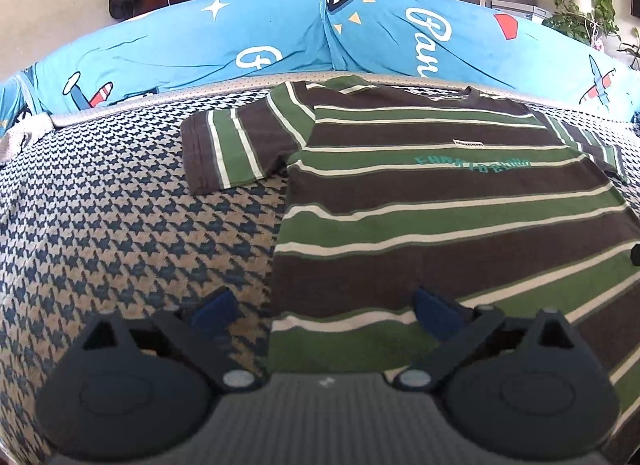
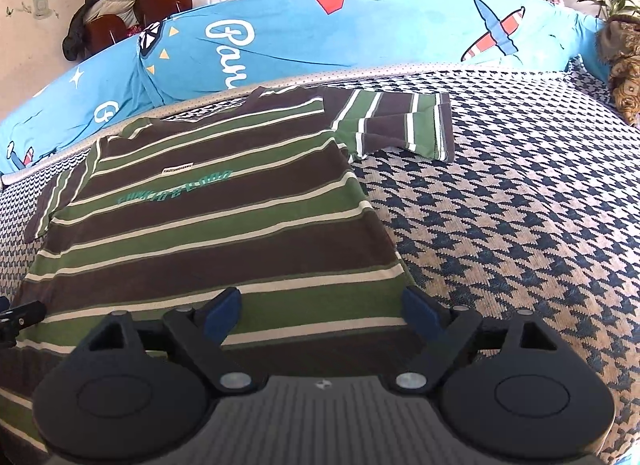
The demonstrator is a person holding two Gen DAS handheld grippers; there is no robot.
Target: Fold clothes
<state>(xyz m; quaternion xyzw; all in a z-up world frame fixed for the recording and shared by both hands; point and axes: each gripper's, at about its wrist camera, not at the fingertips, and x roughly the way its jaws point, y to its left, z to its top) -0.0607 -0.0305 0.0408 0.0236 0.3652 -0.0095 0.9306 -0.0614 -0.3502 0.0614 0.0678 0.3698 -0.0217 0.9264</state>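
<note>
While both grippers, left and right, gape empty over the green-and-brown striped cotton T-shirt, a shallow pinch could miss its hem.

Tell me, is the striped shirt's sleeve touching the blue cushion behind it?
Apart. In the right wrist view the sleeve lies flat on the houndstooth cover, and a pale dotted strip shows between it and the blue cushion.

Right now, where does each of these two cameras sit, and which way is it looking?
Left wrist: on the left gripper, looking forward and down over the shirt's left edge; its open fingers show.
Right wrist: on the right gripper, over the shirt's right edge; open fingers show, with a dark part at the picture's left edge.
Both see the shirt, the checked cover and the blue cushions.
</note>
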